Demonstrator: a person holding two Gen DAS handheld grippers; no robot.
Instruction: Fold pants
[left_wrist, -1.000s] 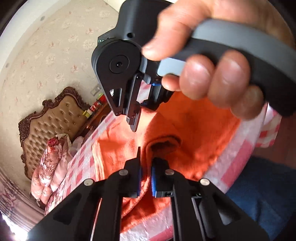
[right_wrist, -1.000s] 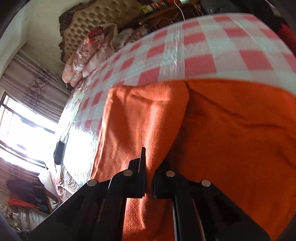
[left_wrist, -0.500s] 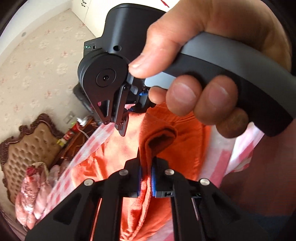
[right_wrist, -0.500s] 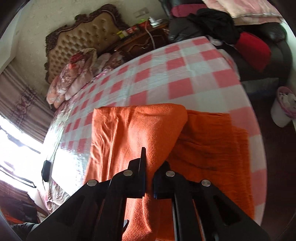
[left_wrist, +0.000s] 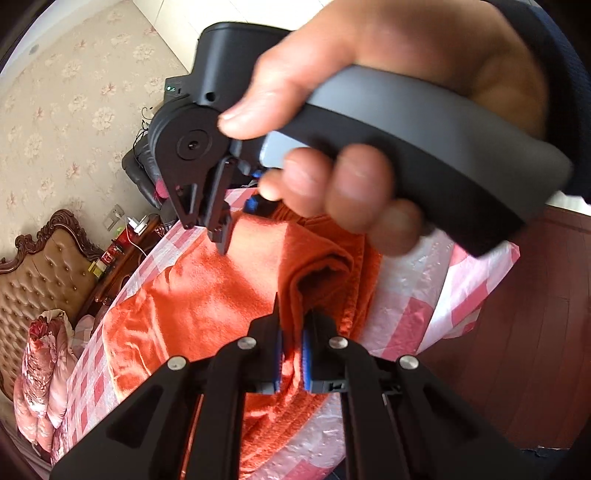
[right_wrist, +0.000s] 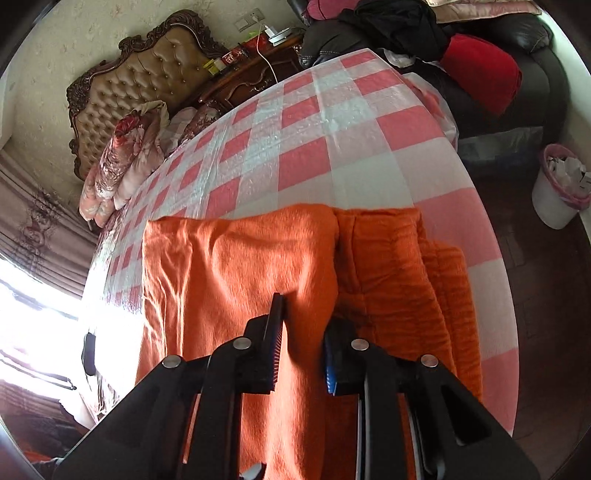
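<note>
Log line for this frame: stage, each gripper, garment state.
stage: mid-fold | left gripper: shut on orange pants | right gripper: open, fabric between fingers | pants: partly folded on checkered tablecloth

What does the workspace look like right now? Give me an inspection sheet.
Surface: pink-and-white checked tablecloth, glossy.
Job's things: orange pants partly folded, one layer lifted.
Clutter: nothing seen on the cloth.
Grippers: left gripper shut on a pants fold; right gripper jaws apart, fabric between them.
Cables: white cable on the nightstand.
Surroundings: tufted headboard, floral bedding, bin.
</note>
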